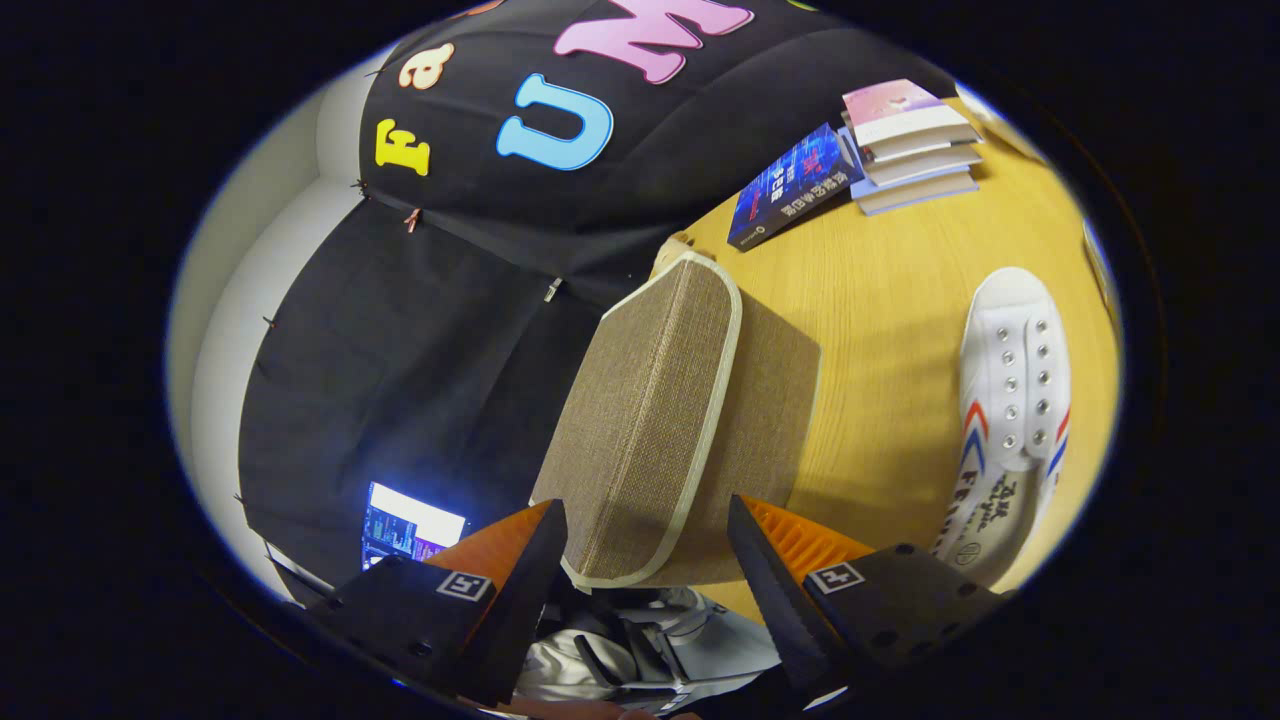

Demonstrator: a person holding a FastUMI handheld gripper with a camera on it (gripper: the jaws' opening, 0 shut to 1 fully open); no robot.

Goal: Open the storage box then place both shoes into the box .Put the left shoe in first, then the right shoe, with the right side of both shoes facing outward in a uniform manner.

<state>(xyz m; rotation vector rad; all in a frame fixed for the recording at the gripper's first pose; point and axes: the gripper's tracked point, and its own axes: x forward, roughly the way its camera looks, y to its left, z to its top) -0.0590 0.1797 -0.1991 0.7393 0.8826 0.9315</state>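
Pale wooden tabletop (900, 300), seen tilted, with black cloth wall (400, 330) behind it and a strip of white wall (230, 300) past the cloth's edge. Lit screen (410, 530) low against the cloth, just beyond one finger.

On the table, a brown woven fabric storage box (690, 400) with cream piping, close to the table's edge. Lid (640, 420) seen nearly edge-on, apparently raised, its near corner reaching down between the two fingers; cannot tell whether either finger touches it. Box's interior hidden behind the lid.

Gripper (648, 545) spread wide, fingers well apart, one on each side of the lid's lower corner. Nothing pinched as far as can be told.

One white canvas shoe (1010, 400) lying on the tabletop beside the box, well apart from it, laceless eyelets up, red and blue stripes on its side, insole visible at the heel end near one finger. Toe pointing toward the far side of the table.

At the far end of the table, a stack of books (910, 145), about four, with a pink cover on top, and one blue book (795, 185) leaning just beside the stack.

Below the fingers, some grey and white fabric (650, 640), too unclear to name.

Count: one box, one shoe, one stack plus one loose book, one screen.
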